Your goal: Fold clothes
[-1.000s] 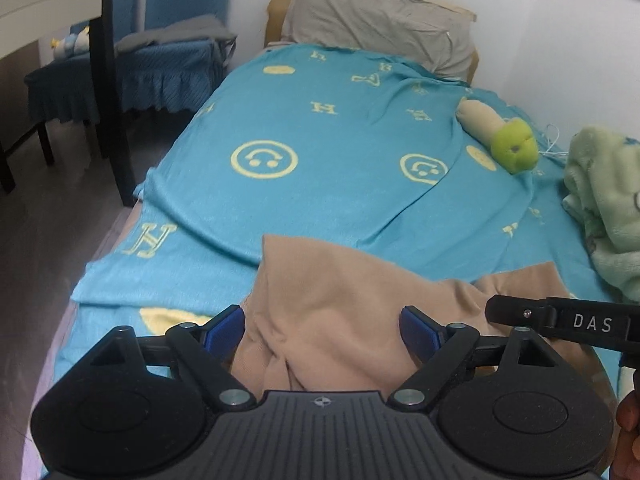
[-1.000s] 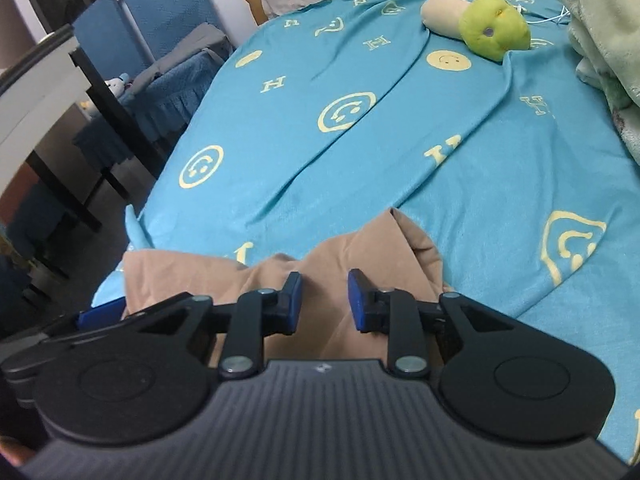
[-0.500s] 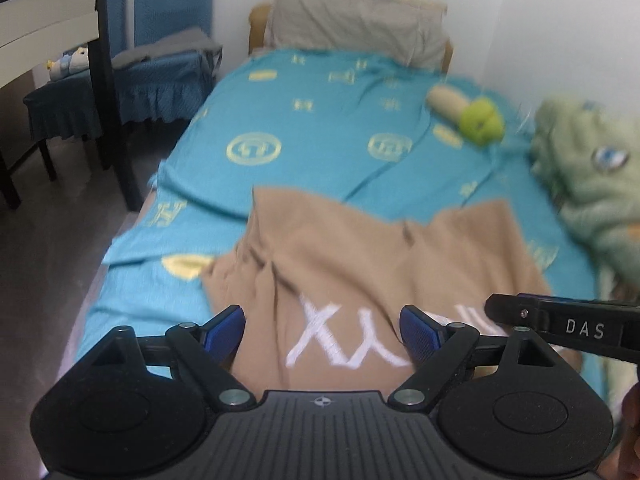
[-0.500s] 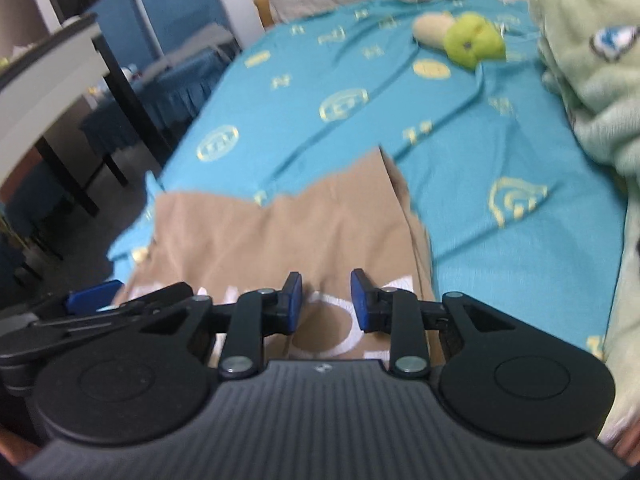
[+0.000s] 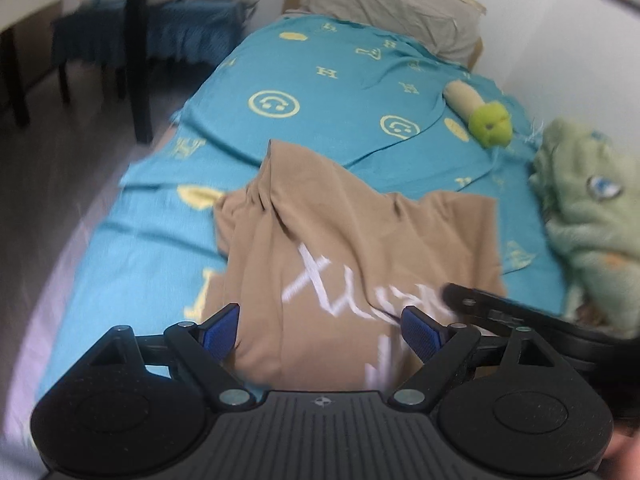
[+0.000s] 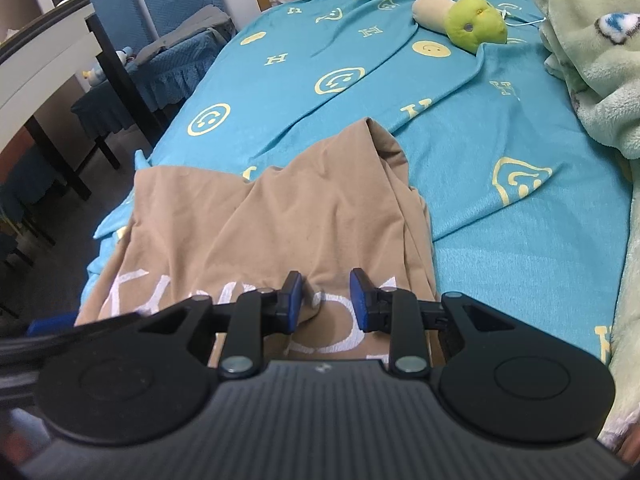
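Tan garment (image 6: pixel 280 232) count: one, rumpled, white lettering up, lying on the bedspread (image 6: pixel 500 140). I read my left gripper (image 5: pixel 320 330) as spread wide over it, and my right gripper (image 6: pixel 323 300) as parted, clasping nothing. Bare bedspread extends beyond the garment's far edge to one plush toy (image 6: pixel 464 20); one green blanket (image 6: pixel 600 60) bounds its right.

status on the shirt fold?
Left gripper open, right gripper open, both over tan shirt. Shirt rumpled, unfolded on blue bedspread. Nothing in the way.
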Available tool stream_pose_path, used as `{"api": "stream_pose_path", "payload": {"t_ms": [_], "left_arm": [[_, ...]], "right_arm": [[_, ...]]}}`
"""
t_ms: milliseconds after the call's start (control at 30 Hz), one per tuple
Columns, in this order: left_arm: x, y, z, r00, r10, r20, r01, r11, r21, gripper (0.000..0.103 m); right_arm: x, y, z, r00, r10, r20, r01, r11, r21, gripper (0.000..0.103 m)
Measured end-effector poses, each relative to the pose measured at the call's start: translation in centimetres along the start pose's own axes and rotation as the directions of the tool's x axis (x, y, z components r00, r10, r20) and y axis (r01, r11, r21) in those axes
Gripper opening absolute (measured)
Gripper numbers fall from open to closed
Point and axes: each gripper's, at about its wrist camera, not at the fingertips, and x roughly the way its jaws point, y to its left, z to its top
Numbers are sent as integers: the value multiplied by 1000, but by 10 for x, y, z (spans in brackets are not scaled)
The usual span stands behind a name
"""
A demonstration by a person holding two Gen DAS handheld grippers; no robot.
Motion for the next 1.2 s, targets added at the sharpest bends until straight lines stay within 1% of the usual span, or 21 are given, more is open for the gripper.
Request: {"api": "stream_pose_path", "payload": {"t_ms": [67,100,167,233,267,367,433,500,533,567,600,667,700,800,833,933,967,1000,1067,1133,1200], "left_arm": [[-5,6,-5,998,-38,-50,34,995,-96,93],[-3,10,-7,993,-75,-88,61,987,-149,93],[6,18,-10,974,-163,-156,119,959,-256,93],[19,24,-15,956,-219,-197,139,925,-353,93],[26,26,-17,952,-226,-208,133,914,-384,93],[45,37,-21,955,-219,-202,104,881,-461,93],[55,47,-23,960,-229,-162,115,848,-517,93],[58,57,-23,964,-252,-88,162,813,-559,94],[57,60,-22,966,-253,-50,182,807,-562,93],[55,63,-20,970,-244,-15,194,807,-558,92],[53,67,-20,970,-244,19,212,801,-560,91],[50,74,-23,957,-277,82,272,768,-580,91],[47,77,-24,946,-301,122,313,747,-586,91],[37,83,-28,901,-359,244,432,689,-582,91],[36,82,-29,898,-362,250,438,687,-579,91],[43,75,-28,926,-331,185,375,729,-573,89],[49,74,-27,937,-316,146,340,741,-579,86],[55,75,-27,945,-307,110,311,748,-587,83],[65,75,-27,953,-294,70,277,756,-593,79],[67,73,-25,958,-277,75,268,769,-581,77],[68,70,-24,965,-248,80,249,784,-569,67]], "right_arm": [[0,-1,0,1000,4,0,-4,1000,17,28],[-1,-2,0,1000,6,0,-6,1000,20,28],[0,-3,1,1000,10,-1,-10,999,30,28],[0,-4,1,1000,15,-2,-15,999,41,28],[-1,-5,1,1000,17,-2,-17,999,44,28],[-1,-7,1,1000,26,-2,-26,998,57,28],[-2,-9,1,999,33,-1,-33,997,70,28],[-2,-12,1,999,44,0,-44,995,87,28],[-2,-14,1,999,49,0,-49,994,97,28],[-2,-15,1,999,53,0,-53,993,106,28],[-1,-16,1,998,56,0,-55,992,114,28],[-1,-16,1,998,57,1,-57,991,122,28],[-1,-16,1,998,57,1,-56,991,123,28],[-2,-17,1,998,57,7,-57,989,137,28],[-2,-18,1,998,59,10,-59,987,146,28],[-2,-20,0,998,67,12,-68,982,175,28],[-2,-21,0,998,70,11,-70,981,181,28],[-2,-21,0,998,69,10,-70,981,181,28],[-2,-20,0,998,67,10,-68,982,178,28],[-3,-19,0,998,65,11,-66,982,174,28],[-4,-21,1,998,67,11,-68,981,181,28]]}}
